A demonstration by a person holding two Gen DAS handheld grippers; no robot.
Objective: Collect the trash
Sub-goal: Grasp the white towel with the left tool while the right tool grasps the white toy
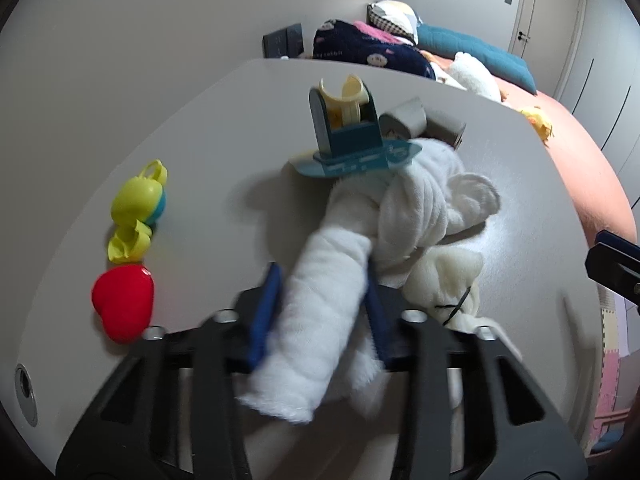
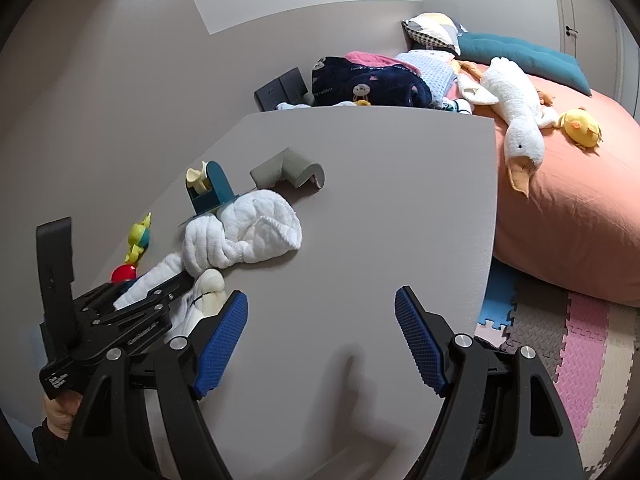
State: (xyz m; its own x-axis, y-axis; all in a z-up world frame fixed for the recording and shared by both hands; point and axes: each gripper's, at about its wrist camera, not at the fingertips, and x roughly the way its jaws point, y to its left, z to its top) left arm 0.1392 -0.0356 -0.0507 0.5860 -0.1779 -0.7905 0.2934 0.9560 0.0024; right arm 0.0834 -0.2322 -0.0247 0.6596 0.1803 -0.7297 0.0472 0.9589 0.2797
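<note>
My left gripper (image 1: 320, 304) is shut on one end of a twisted white towel (image 1: 400, 208) that lies on the grey table (image 1: 200, 152). The towel's far end rests against a blue cardboard tape holder (image 1: 348, 128). A cream sock (image 1: 444, 280) lies beside the towel on the right. In the right wrist view the towel (image 2: 244, 232) and the left gripper (image 2: 160, 292) are at the left. My right gripper (image 2: 320, 340) is open and empty above bare table near the front edge.
A yellow-green toy (image 1: 138, 208) and a red heart toy (image 1: 122, 300) lie at the table's left. A grey foam corner guard (image 2: 288, 168) sits behind the towel. A bed (image 2: 568, 208) with plush toys stands right of the table, foam mats (image 2: 580, 360) below.
</note>
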